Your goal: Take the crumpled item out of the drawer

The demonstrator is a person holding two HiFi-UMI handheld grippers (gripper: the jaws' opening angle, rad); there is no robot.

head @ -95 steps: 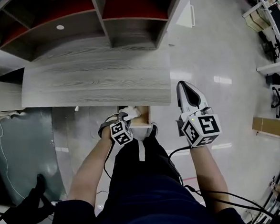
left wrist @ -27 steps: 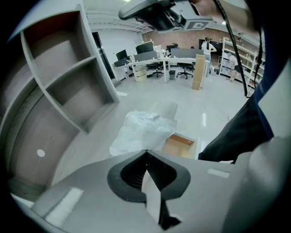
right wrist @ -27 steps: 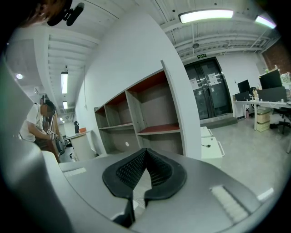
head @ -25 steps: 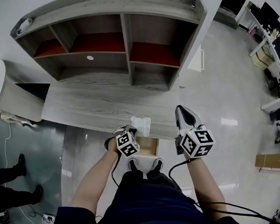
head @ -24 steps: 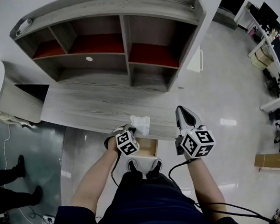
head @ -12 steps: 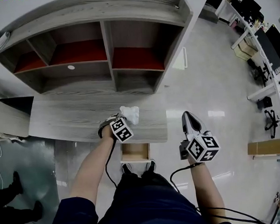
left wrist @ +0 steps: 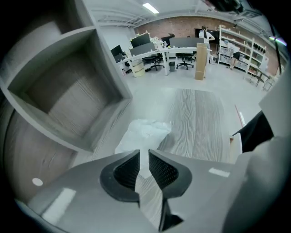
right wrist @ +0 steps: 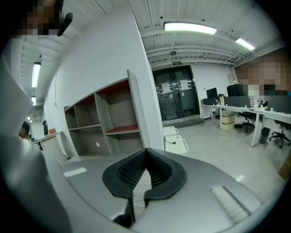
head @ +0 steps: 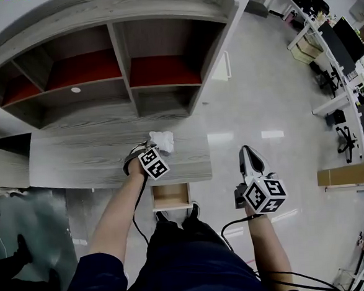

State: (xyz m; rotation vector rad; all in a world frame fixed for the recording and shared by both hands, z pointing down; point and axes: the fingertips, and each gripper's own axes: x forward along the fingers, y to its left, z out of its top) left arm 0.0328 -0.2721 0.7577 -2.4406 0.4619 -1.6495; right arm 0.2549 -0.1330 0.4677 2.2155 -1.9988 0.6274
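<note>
The crumpled item point(head: 162, 140) is a white wad of paper, out over the grey wood desk top point(head: 90, 160). My left gripper point(head: 152, 148) is shut on its near edge. In the left gripper view the crumpled item point(left wrist: 145, 133) bulges beyond the jaws, and a white strip runs down between the left gripper point(left wrist: 143, 155) fingers. Whether it rests on the desk I cannot tell. The open wooden drawer point(head: 170, 196) sticks out below the desk's front edge, with nothing visible in it. My right gripper point(head: 249, 162) hangs over the floor to the right, shut on nothing; its jaws meet in the right gripper view point(right wrist: 145, 154).
A grey shelf unit point(head: 102, 66) with red-lined compartments stands on the back of the desk. White glossy floor point(head: 260, 105) spreads to the right, with office desks and chairs point(head: 336, 44) far off. The person's legs and shoes point(head: 174, 217) stand right behind the drawer.
The left gripper has lifted the crumpled item up out of the drawer and carried it forward over the desk top. The right gripper has drifted right, away from the desk edge.
</note>
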